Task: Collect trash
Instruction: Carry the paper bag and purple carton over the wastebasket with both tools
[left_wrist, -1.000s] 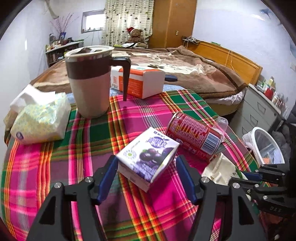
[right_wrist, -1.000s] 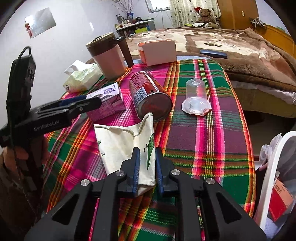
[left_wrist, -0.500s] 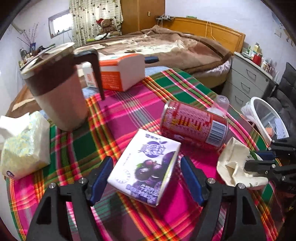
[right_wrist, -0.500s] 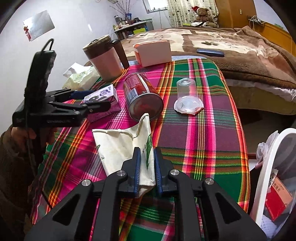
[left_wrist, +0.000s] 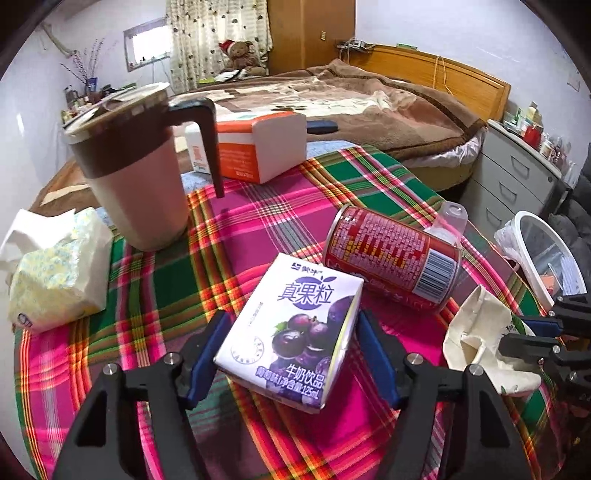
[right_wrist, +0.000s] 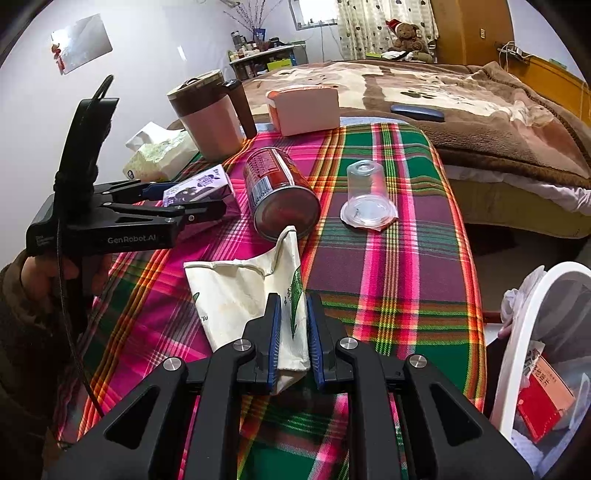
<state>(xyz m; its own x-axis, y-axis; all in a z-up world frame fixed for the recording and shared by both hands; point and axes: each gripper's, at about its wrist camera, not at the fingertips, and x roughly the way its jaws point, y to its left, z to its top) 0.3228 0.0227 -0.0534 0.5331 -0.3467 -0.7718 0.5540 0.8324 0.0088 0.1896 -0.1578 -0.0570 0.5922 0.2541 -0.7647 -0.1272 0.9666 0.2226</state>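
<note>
Jaws astride carton, pinching paper bag

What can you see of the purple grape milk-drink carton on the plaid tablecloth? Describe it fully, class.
The grape milk-drink carton is a small cardboard box, white on top and purple below, printed with dark grapes and Chinese lettering. It lies tilted on the plaid tablecloth, just in front of the toppled red can. It sits between the blue pads of the left gripper, whose jaws have just been closing; whether the pads press on it cannot be told.
</note>
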